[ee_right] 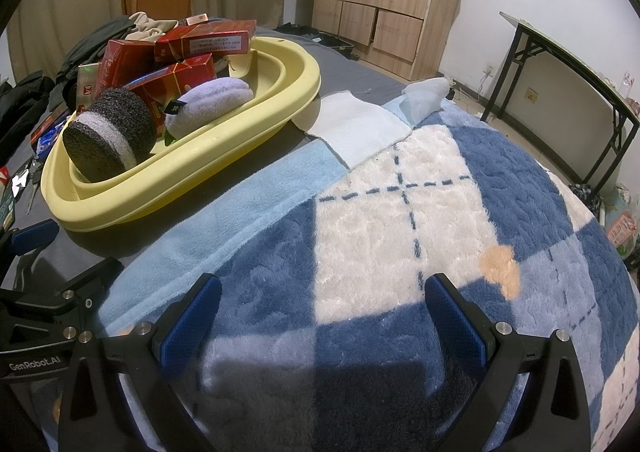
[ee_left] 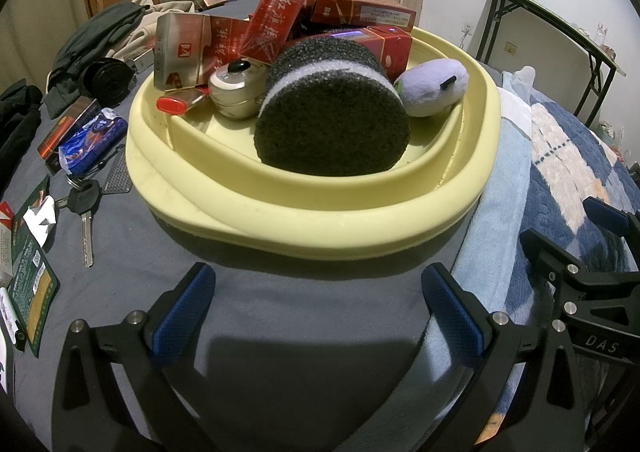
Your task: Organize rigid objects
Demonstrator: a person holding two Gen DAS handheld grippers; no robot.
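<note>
Red boxes, a black foam roll with a white band, a purple plush toy, a small silver case and a red lighter all sit piled inside the yellow basin, which rests on the bed's gray sheet. The foam roll lies on its side at the basin's near end, with the plush toy just beside it against the basin's right wall. The boxes lean on one another at the far end. Left of the basin, on the sheet, lie a key, a blue snack packet and a dark red box, with dark clothes beyond them. Right of the basin spreads a blue and white checked blanket.

The left claw hangs over the sheet just short of the basin, jaws spread wide and holding nothing. The right claw hangs over the blanket, well apart from the basin, also spread wide and empty.
</note>
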